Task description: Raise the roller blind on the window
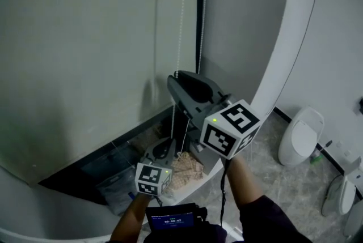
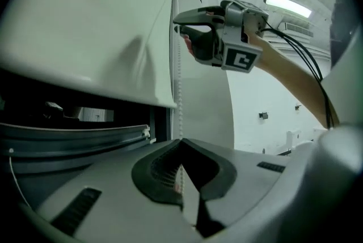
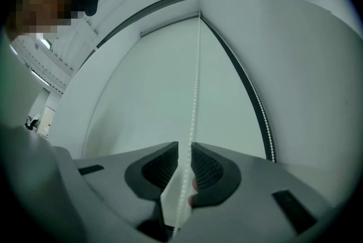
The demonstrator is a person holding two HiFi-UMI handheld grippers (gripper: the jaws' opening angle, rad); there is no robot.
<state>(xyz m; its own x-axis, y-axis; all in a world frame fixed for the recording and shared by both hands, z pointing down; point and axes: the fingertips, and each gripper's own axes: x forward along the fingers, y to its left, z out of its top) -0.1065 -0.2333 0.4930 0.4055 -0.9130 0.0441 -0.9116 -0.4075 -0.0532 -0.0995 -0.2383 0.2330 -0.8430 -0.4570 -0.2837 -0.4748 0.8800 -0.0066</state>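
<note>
1. The roller blind [image 1: 85,38] covers most of the window [image 1: 96,165]. Only a dark strip of the opening shows beneath the blind's bottom edge, so the raising looks barely started, with most of the lift left to do.
2. The bead chain [image 1: 181,15] hangs along the blind's right edge and passes through both tools.
3. The left gripper [image 1: 168,144] sits low, near the blind's bottom edge, with its jaws clamped tight on the chain.
4. The right gripper [image 1: 177,77] is higher up on the same strand. Its jaws stand slightly apart, and the chain runs through the gap unpinched.
5. The pair look set for hand-over-hand hauling. What appears to remain is for the upper tool to close on the chain and pull, then more such pulls until the blind is rolled up to the top.
</note>
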